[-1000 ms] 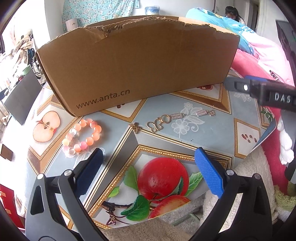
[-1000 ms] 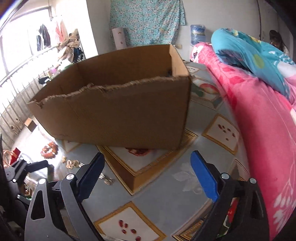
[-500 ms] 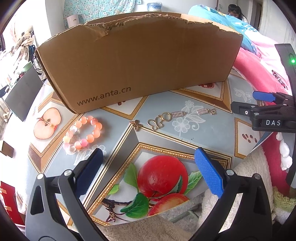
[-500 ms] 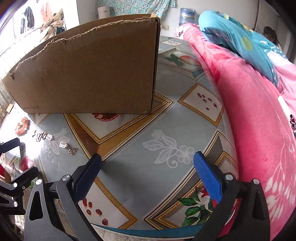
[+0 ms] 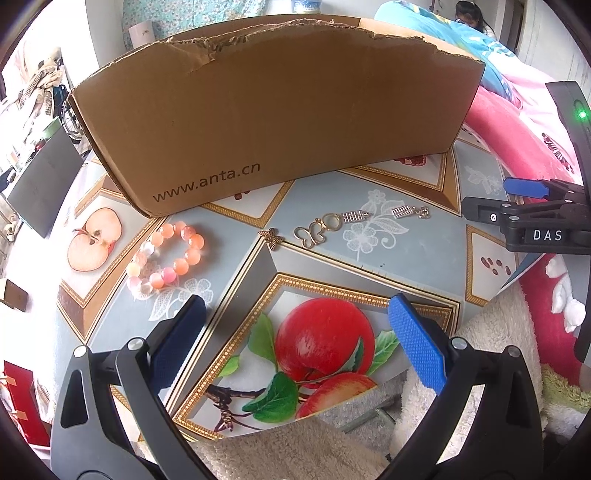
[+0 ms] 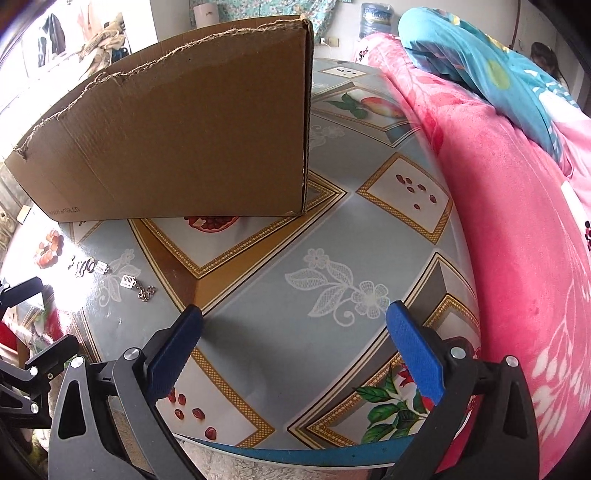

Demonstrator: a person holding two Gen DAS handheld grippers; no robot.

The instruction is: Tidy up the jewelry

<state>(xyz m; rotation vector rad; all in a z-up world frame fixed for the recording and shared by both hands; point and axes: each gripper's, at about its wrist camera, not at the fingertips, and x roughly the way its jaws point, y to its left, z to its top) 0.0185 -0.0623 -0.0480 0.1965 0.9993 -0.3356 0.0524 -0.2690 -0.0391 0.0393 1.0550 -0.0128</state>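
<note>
Both claws hover low over the surface point(image 5: 236, 295), spread wide and empty: left claw point(image 5: 295, 332) with the bracelet point(image 5: 168, 254) at its eleven o'clock, right claw point(image 6: 295, 339) with the box point(image 6: 184, 140) at eleven.

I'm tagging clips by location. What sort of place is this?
Most likely a bedroom at home: a pink blanket and blue quilt are piled beside a table with a fruit-print cover, and a floral curtain hangs behind.

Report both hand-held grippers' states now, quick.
Left hand-held gripper: open, holding nothing, above the tablecloth near the bead bracelet.
Right hand-held gripper: open, holding nothing, above the tablecloth.
</note>
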